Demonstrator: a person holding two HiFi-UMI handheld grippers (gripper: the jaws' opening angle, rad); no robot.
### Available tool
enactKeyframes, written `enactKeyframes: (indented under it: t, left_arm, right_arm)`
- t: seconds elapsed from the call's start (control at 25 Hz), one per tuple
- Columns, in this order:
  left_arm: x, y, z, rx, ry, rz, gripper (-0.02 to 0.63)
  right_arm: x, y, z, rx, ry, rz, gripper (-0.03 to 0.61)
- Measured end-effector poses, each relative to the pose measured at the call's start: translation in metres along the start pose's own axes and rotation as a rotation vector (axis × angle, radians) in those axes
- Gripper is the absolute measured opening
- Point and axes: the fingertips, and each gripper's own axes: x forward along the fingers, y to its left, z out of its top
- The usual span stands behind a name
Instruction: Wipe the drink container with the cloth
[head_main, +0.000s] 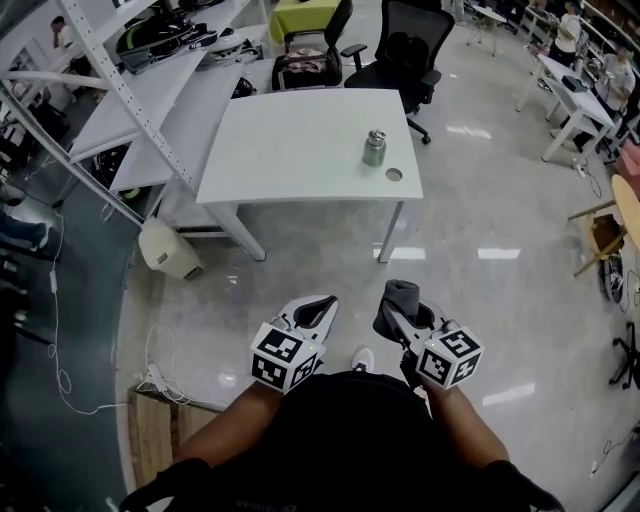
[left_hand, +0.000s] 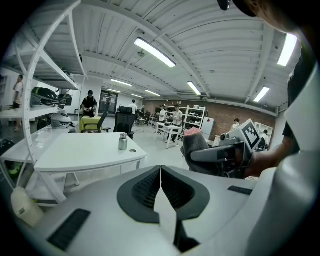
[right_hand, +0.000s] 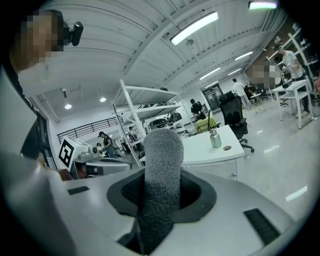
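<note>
Right tool (right_hand: 161, 197), pads behind gray cloth (right_hand: 162, 150)

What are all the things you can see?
White rectangular table: one, white, straight ahead.
Silver metal drink bottle: one, silver, on the table's right side.
Small round disc: one, greyish, on the table beside the bottle.
Black office chairs: two, black, behind the table.
White metal shelving rack: one, white, left of the table.
Cream plastic bin: one, cream, floor beside the rack.
Fuzzy grey cloth: one, grey, gripped at the person's right.
Left gripper: one, white and black, fingers shut, empty.
Right gripper: one, white and black, fingers shut on the cloth.
</note>
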Motion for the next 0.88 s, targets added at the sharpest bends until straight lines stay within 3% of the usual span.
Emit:
enactKeyframes:
  t: [0.52,0.88]
  left_arm:
    - [0.064,-0.003,0.032,0.016,0.007,0.033,0.017]
    - [0.092,0.008,0.035,-0.003,0.027,0.019,0.017]
  right_arm:
    - [0.007,-0.063,0.033,-0.009,-0.006,0.053,0.11]
    - [0.013,-0.091,0.03,0.026,0.0,0.025,0.11]
